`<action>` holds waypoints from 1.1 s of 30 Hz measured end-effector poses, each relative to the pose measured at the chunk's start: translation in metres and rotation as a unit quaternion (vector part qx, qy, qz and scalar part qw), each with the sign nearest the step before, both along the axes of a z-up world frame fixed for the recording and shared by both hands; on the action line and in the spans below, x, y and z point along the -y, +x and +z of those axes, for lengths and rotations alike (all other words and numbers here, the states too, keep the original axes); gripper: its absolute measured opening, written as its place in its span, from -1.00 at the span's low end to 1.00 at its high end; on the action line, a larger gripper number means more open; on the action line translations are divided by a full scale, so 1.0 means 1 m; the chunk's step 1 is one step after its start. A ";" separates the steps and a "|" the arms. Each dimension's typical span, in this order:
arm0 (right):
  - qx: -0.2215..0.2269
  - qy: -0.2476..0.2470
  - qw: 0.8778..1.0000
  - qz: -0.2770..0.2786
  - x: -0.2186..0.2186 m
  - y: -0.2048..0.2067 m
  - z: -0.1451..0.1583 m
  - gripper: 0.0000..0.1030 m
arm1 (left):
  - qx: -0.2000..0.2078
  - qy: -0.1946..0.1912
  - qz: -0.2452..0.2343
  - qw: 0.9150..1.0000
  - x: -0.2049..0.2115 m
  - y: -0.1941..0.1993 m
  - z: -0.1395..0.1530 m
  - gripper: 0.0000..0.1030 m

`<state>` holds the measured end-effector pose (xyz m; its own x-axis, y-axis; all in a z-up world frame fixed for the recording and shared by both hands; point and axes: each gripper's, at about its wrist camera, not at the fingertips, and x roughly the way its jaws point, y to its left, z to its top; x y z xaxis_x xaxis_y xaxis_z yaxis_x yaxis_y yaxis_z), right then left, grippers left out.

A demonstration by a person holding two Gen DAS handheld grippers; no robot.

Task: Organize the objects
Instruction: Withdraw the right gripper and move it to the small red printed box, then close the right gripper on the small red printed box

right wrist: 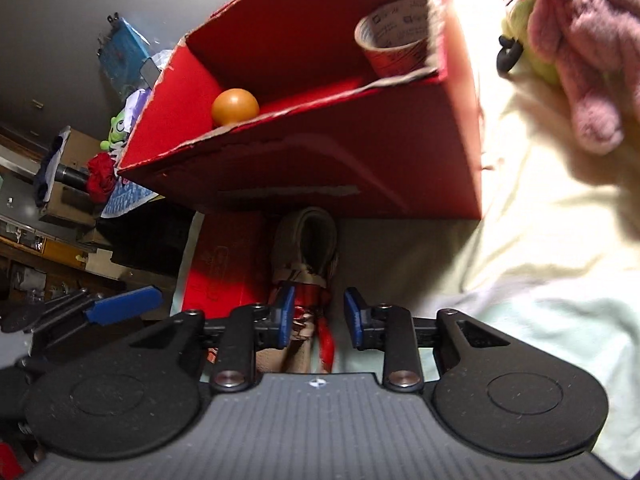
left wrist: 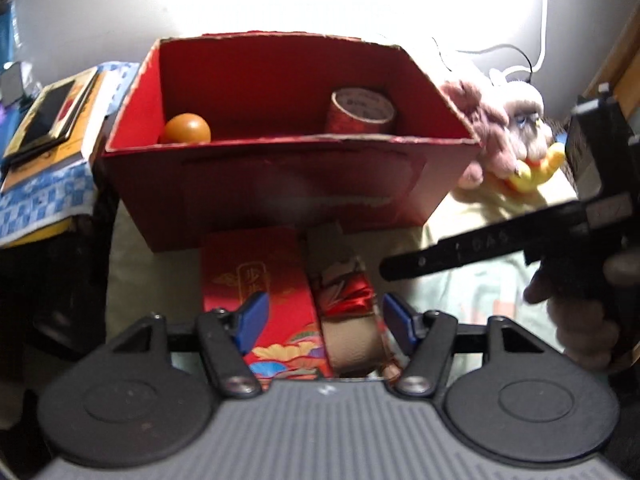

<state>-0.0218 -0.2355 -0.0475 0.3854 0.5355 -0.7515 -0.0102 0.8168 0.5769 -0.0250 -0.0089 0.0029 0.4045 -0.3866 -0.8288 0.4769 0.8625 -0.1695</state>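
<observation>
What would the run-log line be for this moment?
stage: reaching | left gripper: open over beige-and-red bundle | right gripper: open around bundle | red box: holds orange ball, tape roll

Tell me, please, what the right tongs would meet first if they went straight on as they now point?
Probably the beige and red bundle lying between the right tongs and the red box; it already sits between the open jaws. Depth is unclear.

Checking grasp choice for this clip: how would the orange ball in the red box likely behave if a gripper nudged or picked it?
The orange ball looks round and glossy, so it would probably roll from a nudge and may slip between flat pads. It sits in a corner of the red box, whose walls should stop it. Its weight cannot be judged.
</observation>
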 end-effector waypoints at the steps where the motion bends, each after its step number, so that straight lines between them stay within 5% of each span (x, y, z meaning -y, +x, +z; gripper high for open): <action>1: 0.004 0.007 1.000 0.000 -0.003 0.000 0.002 -0.42 | -0.003 -0.001 -0.001 1.000 -0.005 0.003 -0.002 0.26; 7: 0.014 0.006 1.000 0.009 -0.028 0.004 0.008 -0.41 | -0.034 -0.021 0.009 0.999 -0.036 0.028 -0.016 0.41; 12: 0.004 0.003 1.000 0.008 -0.045 0.014 0.006 -0.41 | -0.062 -0.050 0.001 0.997 -0.047 0.041 -0.031 0.77; 21: -0.025 -0.023 0.999 0.022 -0.069 0.030 -0.004 -0.37 | -0.125 -0.101 0.005 0.987 -0.057 0.059 -0.060 0.78; 27: -0.045 -0.021 0.998 0.024 -0.070 0.032 -0.011 -0.07 | -0.116 -0.109 0.005 0.987 -0.056 0.062 -0.066 0.74; 33: -0.048 -0.038 0.997 0.049 -0.075 0.032 -0.005 -0.11 | -0.107 -0.100 -0.008 0.989 -0.057 0.057 -0.062 0.71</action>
